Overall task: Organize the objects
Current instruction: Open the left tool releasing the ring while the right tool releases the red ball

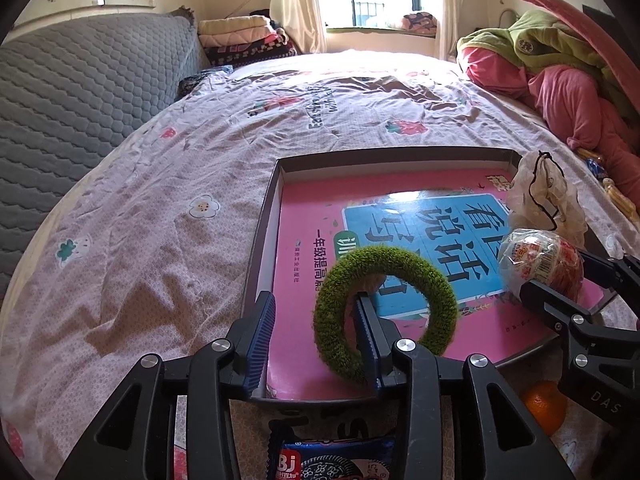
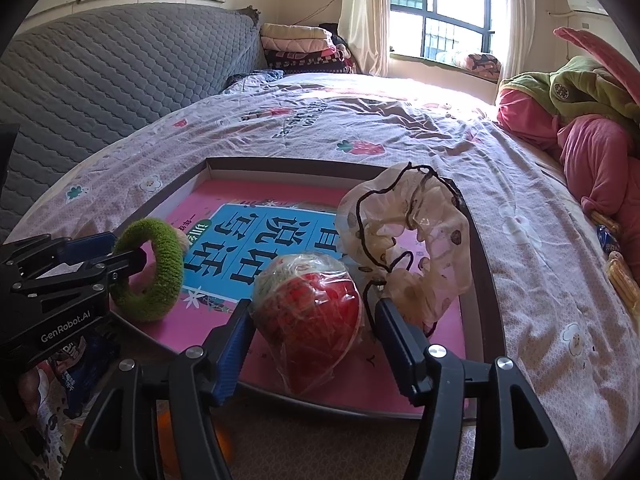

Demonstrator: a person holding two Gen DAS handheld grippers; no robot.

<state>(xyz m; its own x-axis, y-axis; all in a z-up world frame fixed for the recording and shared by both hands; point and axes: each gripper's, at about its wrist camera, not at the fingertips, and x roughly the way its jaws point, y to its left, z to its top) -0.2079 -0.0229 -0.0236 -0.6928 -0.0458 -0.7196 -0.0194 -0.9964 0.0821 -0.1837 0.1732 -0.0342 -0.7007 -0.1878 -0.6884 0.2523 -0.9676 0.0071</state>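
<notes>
A shallow dark tray (image 1: 267, 216) (image 2: 482, 264) lies on the bed with a pink and blue book inside. My left gripper (image 1: 316, 336) is open; a green fuzzy ring (image 1: 384, 312) (image 2: 156, 276) hangs on its right finger over the tray's near left part. My right gripper (image 2: 312, 320) has its jaws wide around a red plastic-wrapped ball (image 2: 310, 316) (image 1: 540, 264) at the tray's near edge, with a small gap on the right side. A sheer beige scrunchie with black trim (image 2: 404, 236) (image 1: 544, 196) lies in the tray's right part.
An orange (image 1: 544, 404) and a blue cookie packet (image 1: 332, 460) lie on the bed in front of the tray. Pink and green bedding (image 2: 588, 120) is piled at the right. Yellow snack packets (image 2: 624, 284) lie by it. A grey quilted headboard (image 1: 80, 92) stands at the left.
</notes>
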